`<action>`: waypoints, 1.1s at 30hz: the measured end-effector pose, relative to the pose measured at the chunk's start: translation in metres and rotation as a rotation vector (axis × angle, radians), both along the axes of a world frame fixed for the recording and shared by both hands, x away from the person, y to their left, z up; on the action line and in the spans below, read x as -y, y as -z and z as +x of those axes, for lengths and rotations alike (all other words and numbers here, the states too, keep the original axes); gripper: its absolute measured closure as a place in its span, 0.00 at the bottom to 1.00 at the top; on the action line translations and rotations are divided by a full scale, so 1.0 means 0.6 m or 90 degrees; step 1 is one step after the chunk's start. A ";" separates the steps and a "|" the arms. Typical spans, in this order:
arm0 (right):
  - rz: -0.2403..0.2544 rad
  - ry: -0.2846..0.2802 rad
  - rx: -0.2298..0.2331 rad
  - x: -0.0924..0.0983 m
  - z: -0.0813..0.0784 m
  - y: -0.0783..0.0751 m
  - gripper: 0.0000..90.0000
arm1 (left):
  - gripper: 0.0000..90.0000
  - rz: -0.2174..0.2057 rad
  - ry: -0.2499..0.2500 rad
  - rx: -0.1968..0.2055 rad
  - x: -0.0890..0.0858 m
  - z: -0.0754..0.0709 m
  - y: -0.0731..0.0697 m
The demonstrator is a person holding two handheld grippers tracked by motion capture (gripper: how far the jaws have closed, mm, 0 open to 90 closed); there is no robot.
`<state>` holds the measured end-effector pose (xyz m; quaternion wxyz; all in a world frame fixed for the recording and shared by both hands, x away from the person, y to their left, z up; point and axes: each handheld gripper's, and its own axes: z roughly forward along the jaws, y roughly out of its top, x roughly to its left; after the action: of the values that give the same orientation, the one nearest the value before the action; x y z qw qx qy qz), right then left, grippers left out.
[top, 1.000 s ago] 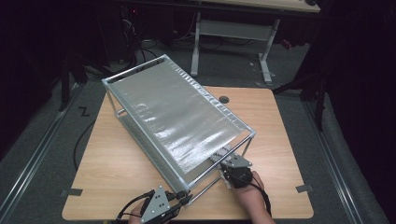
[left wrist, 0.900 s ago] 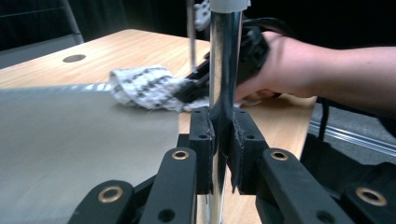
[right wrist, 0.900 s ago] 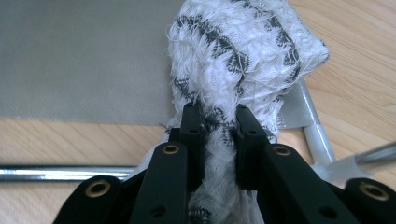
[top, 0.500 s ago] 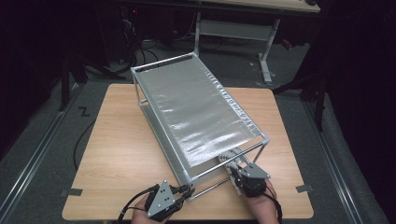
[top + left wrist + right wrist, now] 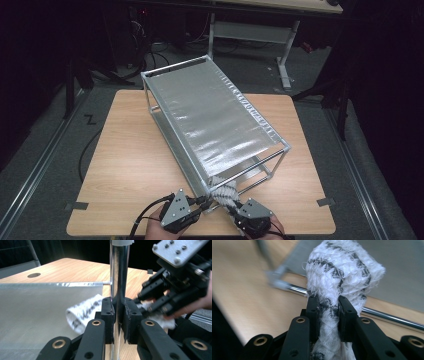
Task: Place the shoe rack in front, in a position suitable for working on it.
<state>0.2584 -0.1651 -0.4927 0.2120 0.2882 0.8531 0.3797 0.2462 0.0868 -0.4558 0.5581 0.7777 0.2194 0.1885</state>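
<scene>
A metal wire rack (image 5: pixel 210 115) with silvery shelf liners stands slantwise on the wooden table (image 5: pixel 130 150). At its near corner my left gripper (image 5: pixel 200 202) is shut on the upright chrome post (image 5: pixel 120 270), with both pads (image 5: pixel 107 312) pressed to it. Just to its right, my right gripper (image 5: pixel 235 209) pinches a rolled white cloth with black pattern (image 5: pixel 342 267). Its jaws have just been opening a little, and the cloth still sits squeezed between the pads (image 5: pixel 313 307). The cloth's (image 5: pixel 225 192) free end points into the rack's lower level, over the bottom rail (image 5: pixel 387 316).
The rack takes up the table's middle and reaches close to the back edge. Bare wood lies to the left (image 5: pixel 120 165) and along the right side (image 5: pixel 300 190). Another table's legs (image 5: pixel 285 55) and cables (image 5: pixel 165 47) are on the dark floor behind.
The rack has turned, its far end swinging to the right. My right gripper with the cloth has moved toward the table's front edge, closer to the left gripper.
</scene>
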 end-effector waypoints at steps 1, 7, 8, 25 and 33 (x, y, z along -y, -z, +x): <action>0.007 -0.013 -0.003 -0.004 -0.003 0.000 0.83 | 0.90 -0.001 0.000 0.000 0.001 0.000 0.000; 0.010 -0.069 -0.026 -0.028 -0.022 0.007 0.84 | 0.89 -0.004 -0.003 0.001 0.001 -0.001 0.002; 0.005 -0.070 -0.033 -0.032 -0.021 0.009 0.83 | 0.90 -0.006 -0.003 0.001 0.000 -0.001 0.002; 0.020 0.078 -0.041 0.049 0.043 0.012 0.83 | 0.89 -0.013 -0.008 0.003 -0.006 -0.005 0.005; 0.020 0.156 -0.034 0.093 0.067 0.012 0.83 | 0.89 -0.018 -0.005 0.000 -0.007 -0.004 0.006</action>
<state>0.2987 -0.2208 -0.4999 0.2293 0.4036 0.8108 0.3566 0.2441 0.0911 -0.4591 0.5682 0.7691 0.2249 0.1873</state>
